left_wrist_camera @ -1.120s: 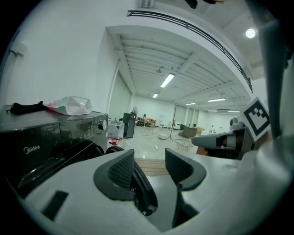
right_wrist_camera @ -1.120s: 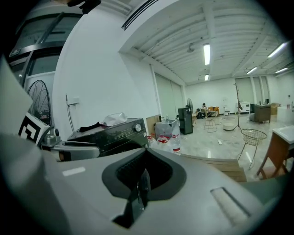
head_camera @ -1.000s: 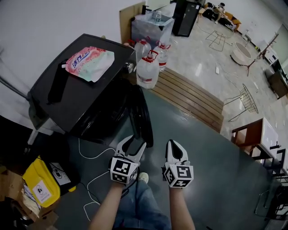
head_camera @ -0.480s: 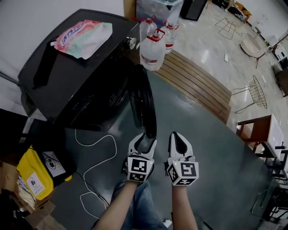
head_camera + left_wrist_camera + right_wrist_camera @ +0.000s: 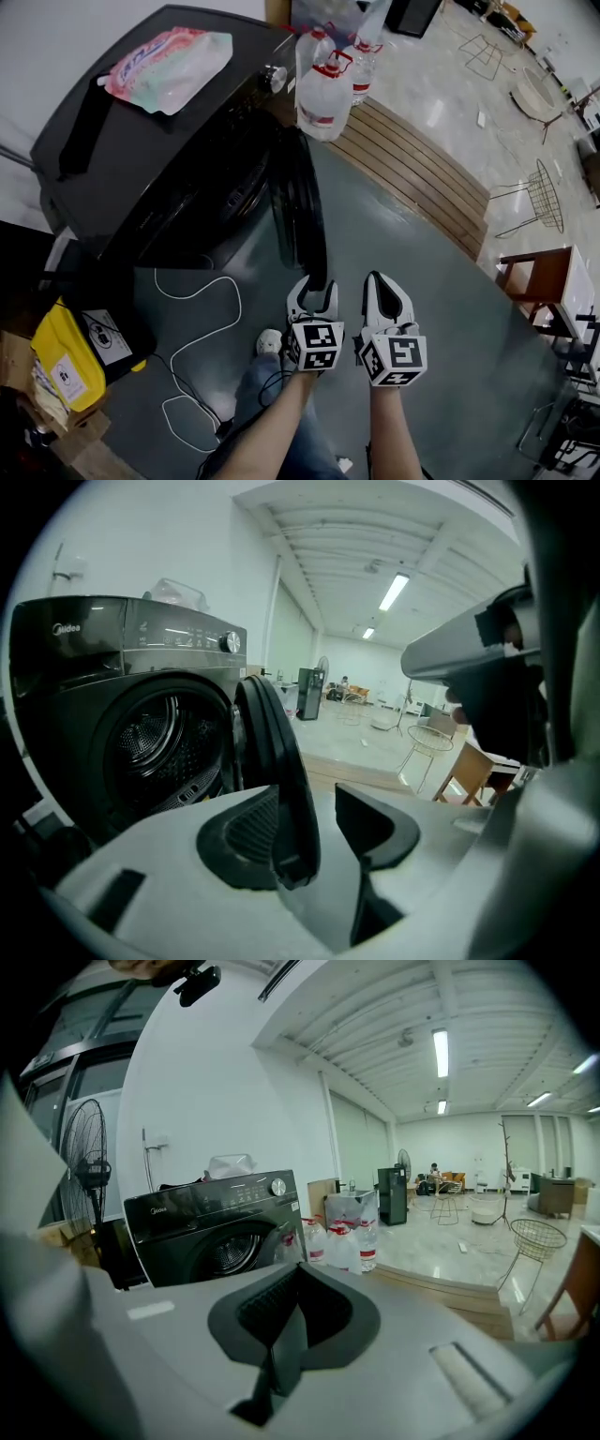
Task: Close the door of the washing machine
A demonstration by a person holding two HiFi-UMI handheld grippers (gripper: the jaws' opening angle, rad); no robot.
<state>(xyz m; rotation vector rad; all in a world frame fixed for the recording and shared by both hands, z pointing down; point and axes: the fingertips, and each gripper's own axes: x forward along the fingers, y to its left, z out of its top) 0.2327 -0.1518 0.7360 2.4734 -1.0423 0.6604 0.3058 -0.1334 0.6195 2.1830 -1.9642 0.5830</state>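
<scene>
Standing at the left is the black washer point(image 5: 131, 141). Its round door point(image 5: 302, 216) hangs wide open and sticks out toward the person. Water bottles point(image 5: 323, 98) stand just beside the washer. The left hand-held gripper point(image 5: 312, 284) is wide, and its 2 jaws are closing with the door's edge between them. The right hand-held gripper point(image 5: 382, 279) is just beside it, jaws together, holding nothing. A pink pouch point(image 5: 169, 58) lies on top of the washer.
</scene>
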